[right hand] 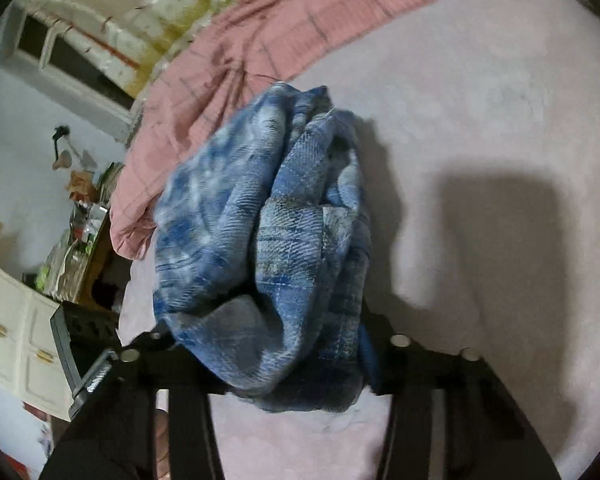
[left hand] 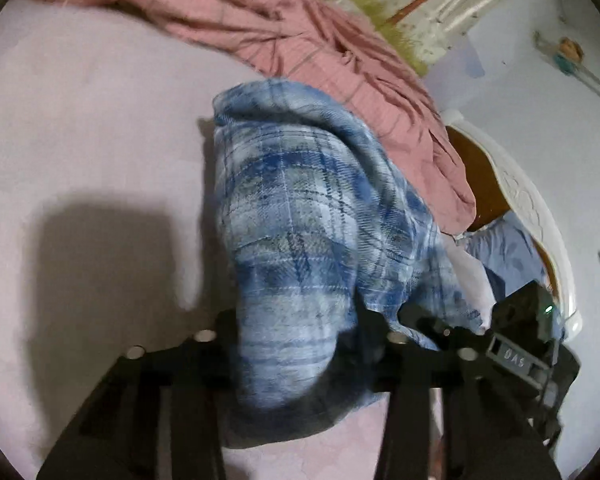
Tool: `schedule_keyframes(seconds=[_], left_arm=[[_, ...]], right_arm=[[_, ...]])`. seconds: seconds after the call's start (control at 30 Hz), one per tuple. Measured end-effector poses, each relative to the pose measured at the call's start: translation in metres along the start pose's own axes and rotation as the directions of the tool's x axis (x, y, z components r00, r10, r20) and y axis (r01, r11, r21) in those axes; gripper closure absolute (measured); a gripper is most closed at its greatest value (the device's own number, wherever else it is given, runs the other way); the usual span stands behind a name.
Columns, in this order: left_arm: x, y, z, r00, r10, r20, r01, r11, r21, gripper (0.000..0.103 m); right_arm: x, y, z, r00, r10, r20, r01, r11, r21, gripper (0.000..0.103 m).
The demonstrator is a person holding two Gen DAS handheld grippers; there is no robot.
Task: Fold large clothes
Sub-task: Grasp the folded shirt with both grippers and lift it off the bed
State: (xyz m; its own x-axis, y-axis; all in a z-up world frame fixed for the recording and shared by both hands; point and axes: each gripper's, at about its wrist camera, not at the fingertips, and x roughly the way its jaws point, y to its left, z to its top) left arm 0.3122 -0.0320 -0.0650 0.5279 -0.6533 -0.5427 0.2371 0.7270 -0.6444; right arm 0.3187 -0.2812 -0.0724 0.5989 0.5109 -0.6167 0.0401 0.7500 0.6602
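Fold barely started, I'd judge: your blue plaid shirt hangs bunched over the pale bed sheet, nothing flat or creased yet. Left gripper is clamped on a wad of it, right gripper likewise, jaws nearly closed around cloth. Pink blanket lies rumpled at the far side.

A blue-and-white plaid garment hangs bunched and rumpled between the fingers of both grippers, its soft folds drooping forward beyond the fingertips, a loose lower edge sagging below them.
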Motion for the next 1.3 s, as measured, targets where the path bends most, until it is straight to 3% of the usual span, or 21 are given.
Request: schedule_keyframes(seconds=[0.17,0.37,0.5,0.6,0.7,0.77,0.83,0.93,1.0,1.1,1.13,1.17,1.2,1.3], left_arm=[[-0.034,-0.063,-0.004,0.992,0.039,0.121,-0.063,0.978,0.197,0.075],[-0.069,-0.168,0.019,0.975,-0.083,0.206,0.004,0.934,0.357,0.075],[-0.063,-0.249,0.023,0.958,-0.195,0.211,0.080,0.887,0.456,0.075],[-0.036,-0.310,0.025,0.940,-0.286,0.186,0.162,0.852,0.497,0.075],[-0.002,-0.361,0.018,0.910,-0.391,0.138,0.276,0.819,0.504,0.075],[0.028,-0.384,0.006,0.881,-0.463,0.098,0.363,0.794,0.487,0.075],[0.061,-0.402,-0.012,0.869,-0.490,0.067,0.393,0.767,0.508,0.074],[0.128,-0.414,-0.033,0.878,-0.478,0.019,0.406,0.765,0.500,0.074],[0.174,-0.413,-0.046,0.892,-0.452,-0.025,0.407,0.777,0.481,0.074],[0.255,-0.396,-0.078,0.937,-0.328,-0.121,0.345,0.814,0.468,0.073],[0.268,-0.390,-0.090,0.944,-0.310,-0.117,0.326,0.809,0.489,0.070],[0.267,-0.391,-0.098,0.949,-0.304,-0.085,0.300,0.788,0.538,0.069],[0.261,-0.395,-0.099,0.953,-0.297,-0.052,0.273,0.775,0.570,0.068],[0.256,-0.396,-0.101,0.961,-0.276,-0.016,0.232,0.776,0.586,0.061]], right_arm=[[-0.053,0.036,-0.004,0.989,-0.017,0.146,0.035,0.992,-0.124,0.063],[-0.164,0.067,0.019,0.946,0.022,0.322,0.048,0.977,-0.206,0.063],[-0.249,0.067,0.038,0.886,0.003,0.463,0.120,0.964,-0.236,0.063],[-0.308,0.052,0.053,0.834,-0.039,0.550,0.183,0.961,-0.209,0.063],[-0.362,0.025,0.068,0.775,-0.093,0.625,0.240,0.958,-0.155,0.063],[-0.391,0.004,0.071,0.741,-0.126,0.660,0.274,0.954,-0.124,0.063],[-0.413,-0.027,0.068,0.707,-0.163,0.688,0.307,0.947,-0.091,0.062],[-0.420,-0.089,0.076,0.678,-0.249,0.692,0.357,0.934,-0.014,0.062],[-0.408,-0.133,0.086,0.680,-0.303,0.668,0.367,0.929,0.048,0.062],[-0.367,-0.201,0.099,0.704,-0.435,0.561,0.431,0.890,0.148,0.062],[-0.349,-0.224,0.103,0.719,-0.500,0.483,0.479,0.860,0.178,0.061],[-0.346,-0.237,0.105,0.724,-0.521,0.452,0.493,0.849,0.188,0.060],[-0.346,-0.244,0.106,0.727,-0.514,0.456,0.479,0.855,0.200,0.058],[-0.350,-0.240,0.108,0.717,-0.499,0.486,0.479,0.860,0.175,0.058]])
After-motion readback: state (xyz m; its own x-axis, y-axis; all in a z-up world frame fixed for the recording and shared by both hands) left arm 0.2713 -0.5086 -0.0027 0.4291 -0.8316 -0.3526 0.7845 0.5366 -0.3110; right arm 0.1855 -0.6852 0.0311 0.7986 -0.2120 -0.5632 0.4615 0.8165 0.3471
